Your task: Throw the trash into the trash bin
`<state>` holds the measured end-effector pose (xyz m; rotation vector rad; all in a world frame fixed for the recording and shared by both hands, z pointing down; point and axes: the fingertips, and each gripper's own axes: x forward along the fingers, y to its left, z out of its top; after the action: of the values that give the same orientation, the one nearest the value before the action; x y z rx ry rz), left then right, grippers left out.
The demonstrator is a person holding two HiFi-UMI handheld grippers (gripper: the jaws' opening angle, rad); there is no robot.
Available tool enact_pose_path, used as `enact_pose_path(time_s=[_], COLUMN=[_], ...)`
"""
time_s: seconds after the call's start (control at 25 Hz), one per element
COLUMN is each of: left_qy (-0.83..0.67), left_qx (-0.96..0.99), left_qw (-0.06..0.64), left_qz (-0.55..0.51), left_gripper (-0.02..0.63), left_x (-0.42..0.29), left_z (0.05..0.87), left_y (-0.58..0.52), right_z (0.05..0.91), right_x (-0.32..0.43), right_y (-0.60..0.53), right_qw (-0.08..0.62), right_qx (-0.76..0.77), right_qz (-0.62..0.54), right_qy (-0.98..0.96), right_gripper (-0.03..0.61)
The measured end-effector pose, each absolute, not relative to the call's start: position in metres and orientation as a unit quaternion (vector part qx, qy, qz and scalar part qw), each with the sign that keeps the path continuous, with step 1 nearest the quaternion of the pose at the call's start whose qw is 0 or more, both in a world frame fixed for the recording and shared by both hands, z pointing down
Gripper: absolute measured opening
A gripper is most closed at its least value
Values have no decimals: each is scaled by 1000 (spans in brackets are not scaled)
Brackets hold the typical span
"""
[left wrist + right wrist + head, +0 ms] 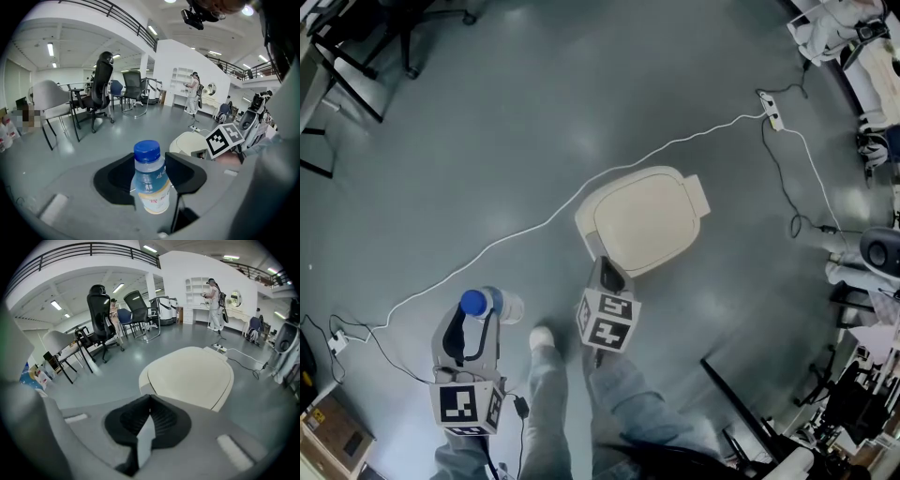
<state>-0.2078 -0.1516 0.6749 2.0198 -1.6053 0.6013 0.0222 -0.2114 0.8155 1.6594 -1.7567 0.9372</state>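
Sitting on glossy grey floor, the rounded cream trash bin has its smooth lid down. At its seven o'clock, the left gripper clamps a clear, blue-capped bottle; the right gripper has its ribbed jaws together, empty.

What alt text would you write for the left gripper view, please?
The left gripper holds a clear plastic bottle with a blue cap between its jaws. Beyond it, on a grey floor, stands a cream trash bin, with black office chairs farther off.
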Motion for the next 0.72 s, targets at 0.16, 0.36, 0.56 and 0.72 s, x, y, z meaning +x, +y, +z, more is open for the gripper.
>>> enact_pose_path(time_s=[0.16, 0.36, 0.56, 0.72], left_qy=[-585, -587, -583, -583], left_qx=[739, 738, 739, 734], left_qw=[245, 243, 240, 255], left_qz=[227, 229, 236, 238], left_gripper=[213, 213, 213, 213], left_x=[-209, -210, -210, -205], left_z=[677, 679, 681, 675], left_y=[-149, -146, -143, -145], right_z=[828, 843, 846, 848], right_x=[21, 26, 23, 21], right_y=[-211, -210, -210, -209], right_qw=[280, 286, 279, 290], right_qx=[623, 634, 638, 639], right_qz=[352, 364, 364, 352], right_qy=[-640, -620, -618, -619], right_gripper=[3, 3, 3, 3])
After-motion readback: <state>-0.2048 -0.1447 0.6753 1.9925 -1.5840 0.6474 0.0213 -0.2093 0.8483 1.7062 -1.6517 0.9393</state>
